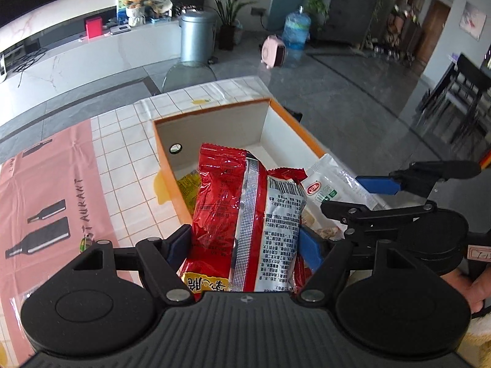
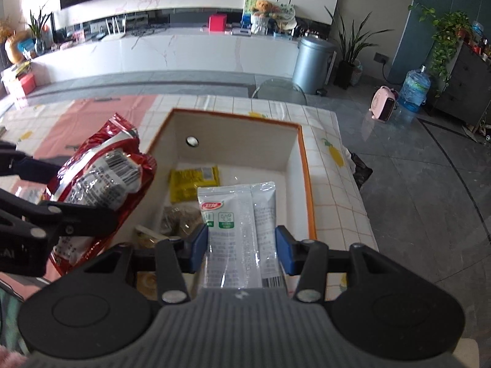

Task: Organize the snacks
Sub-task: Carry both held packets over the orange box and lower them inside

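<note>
My left gripper (image 1: 244, 245) is shut on a red snack packet (image 1: 245, 214), held upright above the near left edge of an orange-rimmed white box (image 1: 294, 122). My right gripper (image 2: 241, 247) is shut on a white snack pouch (image 2: 239, 230), held over the near part of the box (image 2: 307, 165). The red packet also shows at the left of the right wrist view (image 2: 101, 178), and the white pouch at the right of the left wrist view (image 1: 334, 187). Inside the box lie a yellow packet (image 2: 191, 181) and a clear bag of brownish snacks (image 2: 181, 217).
The box stands on a table with a white tile-pattern cloth (image 1: 122, 159) and a pink printed section (image 1: 46, 190). The table edge (image 2: 362, 202) drops to grey floor on the right. A clear chair back (image 2: 279, 90) stands beyond the table.
</note>
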A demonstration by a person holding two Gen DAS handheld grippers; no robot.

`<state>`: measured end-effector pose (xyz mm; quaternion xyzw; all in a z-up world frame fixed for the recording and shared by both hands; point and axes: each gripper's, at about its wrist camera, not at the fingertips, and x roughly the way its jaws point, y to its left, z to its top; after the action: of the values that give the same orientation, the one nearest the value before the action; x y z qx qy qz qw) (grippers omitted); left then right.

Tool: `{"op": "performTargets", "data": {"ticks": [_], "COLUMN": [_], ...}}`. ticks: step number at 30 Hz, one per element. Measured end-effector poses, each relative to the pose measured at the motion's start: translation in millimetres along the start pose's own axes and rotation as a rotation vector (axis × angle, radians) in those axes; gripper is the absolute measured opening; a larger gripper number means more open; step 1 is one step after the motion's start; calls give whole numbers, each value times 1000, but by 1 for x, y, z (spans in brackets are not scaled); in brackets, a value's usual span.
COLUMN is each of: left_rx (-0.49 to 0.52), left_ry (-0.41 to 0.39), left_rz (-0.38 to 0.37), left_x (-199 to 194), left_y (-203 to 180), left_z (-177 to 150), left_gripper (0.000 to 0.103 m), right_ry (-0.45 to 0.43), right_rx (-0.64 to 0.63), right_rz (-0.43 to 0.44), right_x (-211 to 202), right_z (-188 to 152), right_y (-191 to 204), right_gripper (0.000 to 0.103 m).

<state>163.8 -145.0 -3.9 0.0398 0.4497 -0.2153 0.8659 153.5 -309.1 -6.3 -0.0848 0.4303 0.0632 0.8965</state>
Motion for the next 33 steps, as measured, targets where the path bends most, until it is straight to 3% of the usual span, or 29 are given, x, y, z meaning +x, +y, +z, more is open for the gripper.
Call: {"op": "performTargets", "data": {"ticks": [8,13,25,33], "left_rx": [101,112,245,246], "left_ry": [78,112,137,155], "left_rz": [49,63,66,54], "left_x": [40,63,103,120], "left_y": [-16,-16,-18,-15], "left_z": [23,37,43,43], "left_gripper": [84,84,84,84], "right_ry": [61,81,81,105], "right_rx": [-64,-137,-322,-378], "right_rz": [-10,-21,26,44], "right_x": [44,69,112,126], "right_z": [14,24,30,30], "right_y": [-12,-12,-5,-6], "right_gripper": [45,45,45,46]}}
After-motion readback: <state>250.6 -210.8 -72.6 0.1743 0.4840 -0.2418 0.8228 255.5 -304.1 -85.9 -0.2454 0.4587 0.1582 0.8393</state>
